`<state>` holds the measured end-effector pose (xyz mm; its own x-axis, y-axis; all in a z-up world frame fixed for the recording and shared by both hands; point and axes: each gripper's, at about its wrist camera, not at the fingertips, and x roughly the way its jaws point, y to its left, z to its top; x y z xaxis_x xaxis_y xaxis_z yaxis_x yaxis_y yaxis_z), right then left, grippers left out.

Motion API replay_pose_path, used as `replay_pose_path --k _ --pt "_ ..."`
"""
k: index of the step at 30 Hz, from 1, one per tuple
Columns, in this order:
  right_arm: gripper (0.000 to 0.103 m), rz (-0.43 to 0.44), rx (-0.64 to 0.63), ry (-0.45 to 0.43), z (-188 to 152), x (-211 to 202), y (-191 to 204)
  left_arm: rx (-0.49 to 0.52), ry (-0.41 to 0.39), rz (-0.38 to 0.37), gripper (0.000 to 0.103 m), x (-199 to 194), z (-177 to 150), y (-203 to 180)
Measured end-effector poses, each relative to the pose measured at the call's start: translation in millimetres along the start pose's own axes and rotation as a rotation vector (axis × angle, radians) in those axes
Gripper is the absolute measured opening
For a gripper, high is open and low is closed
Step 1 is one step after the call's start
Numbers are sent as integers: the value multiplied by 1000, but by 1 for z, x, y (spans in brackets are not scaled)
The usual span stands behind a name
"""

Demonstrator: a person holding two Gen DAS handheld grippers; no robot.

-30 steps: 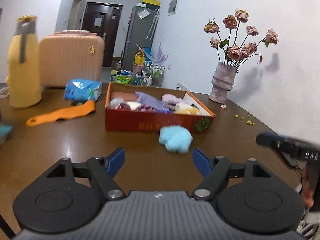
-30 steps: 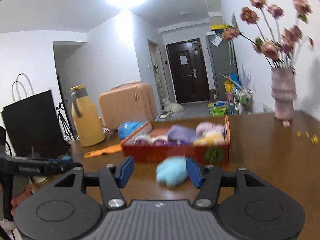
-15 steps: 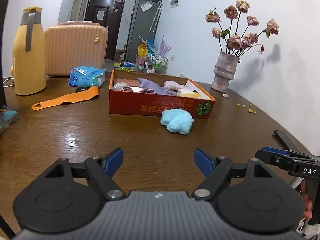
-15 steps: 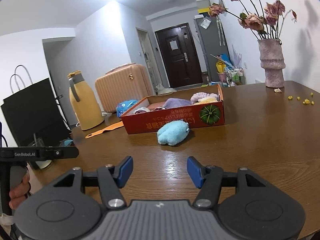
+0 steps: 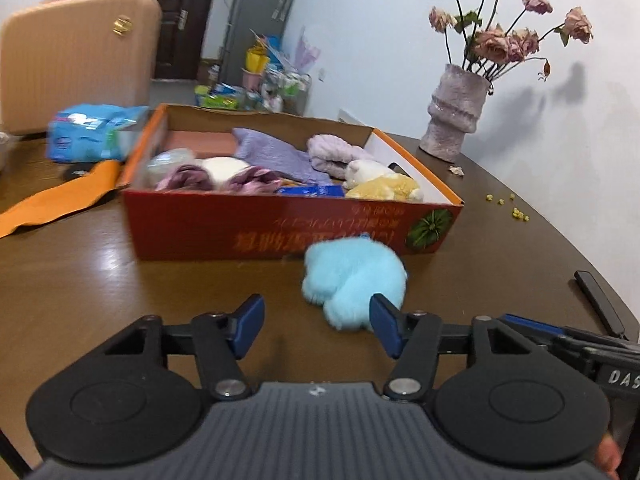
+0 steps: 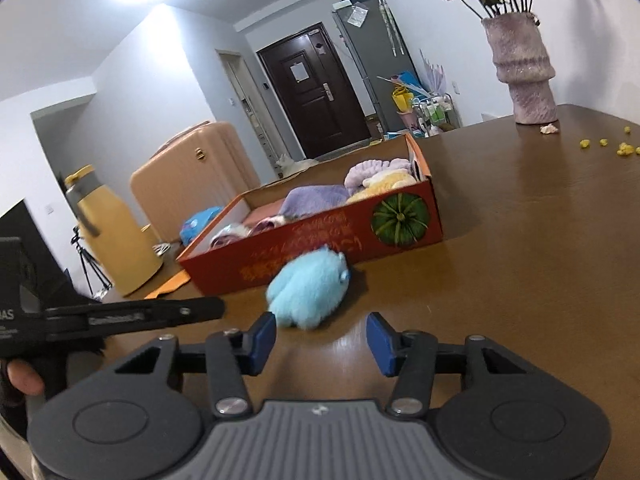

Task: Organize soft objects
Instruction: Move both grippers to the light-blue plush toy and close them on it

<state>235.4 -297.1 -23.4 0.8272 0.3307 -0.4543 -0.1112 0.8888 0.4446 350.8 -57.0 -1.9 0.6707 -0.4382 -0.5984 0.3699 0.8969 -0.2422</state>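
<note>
A fluffy light-blue plush (image 5: 354,280) lies on the brown table right against the front wall of a red cardboard box (image 5: 288,232). The box holds purple cloths, a yellow plush and other soft items. My left gripper (image 5: 318,326) is just short of the plush, jaws closing, with nothing pressed between its blue pads; the plush sits ahead of the right fingertip. My right gripper (image 6: 320,338) faces the same plush (image 6: 306,290) from the other side, jaws also closing, with only bare table between its pads. The left gripper (image 6: 120,316) shows at the left edge.
A pink vase of dried roses (image 5: 456,116) stands behind the box to the right, with yellow crumbs (image 6: 608,146) nearby. An orange strip (image 5: 56,200) and a blue packet (image 5: 92,132) lie left of the box. A yellow flask (image 6: 108,236) and a peach suitcase (image 5: 76,52) stand behind.
Both grippers have come forward and lower toward the blue plush, which now looks much larger. The jaws of both stand narrower than before.
</note>
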Motion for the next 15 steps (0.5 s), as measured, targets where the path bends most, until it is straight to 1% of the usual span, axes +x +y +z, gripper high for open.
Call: replay_pose_path --k 2,4,6,7,8,9,10,11,15 --pt "45 0 6 5 11 22 0 -6 18 -30 58 20 11 4" --pt "45 3 11 5 20 43 0 -7 28 -65 58 37 19 9" --pt "42 1 29 23 27 64 -3 -12 41 -100 58 50 24 12" --pt "41 1 46 36 29 74 -6 -26 50 -119 56 57 25 16" --pt "38 6 74 48 31 83 -10 -40 62 -140 49 62 26 19" --pt "37 12 97 59 32 90 -13 -58 78 -164 44 67 26 22" --pt "36 15 111 70 32 97 -15 -76 89 -187 37 71 25 25" --pt "36 16 117 82 30 102 -17 -95 97 -210 35 74 24 28" --pt "36 45 157 88 28 109 -24 -113 91 -227 31 76 22 32"
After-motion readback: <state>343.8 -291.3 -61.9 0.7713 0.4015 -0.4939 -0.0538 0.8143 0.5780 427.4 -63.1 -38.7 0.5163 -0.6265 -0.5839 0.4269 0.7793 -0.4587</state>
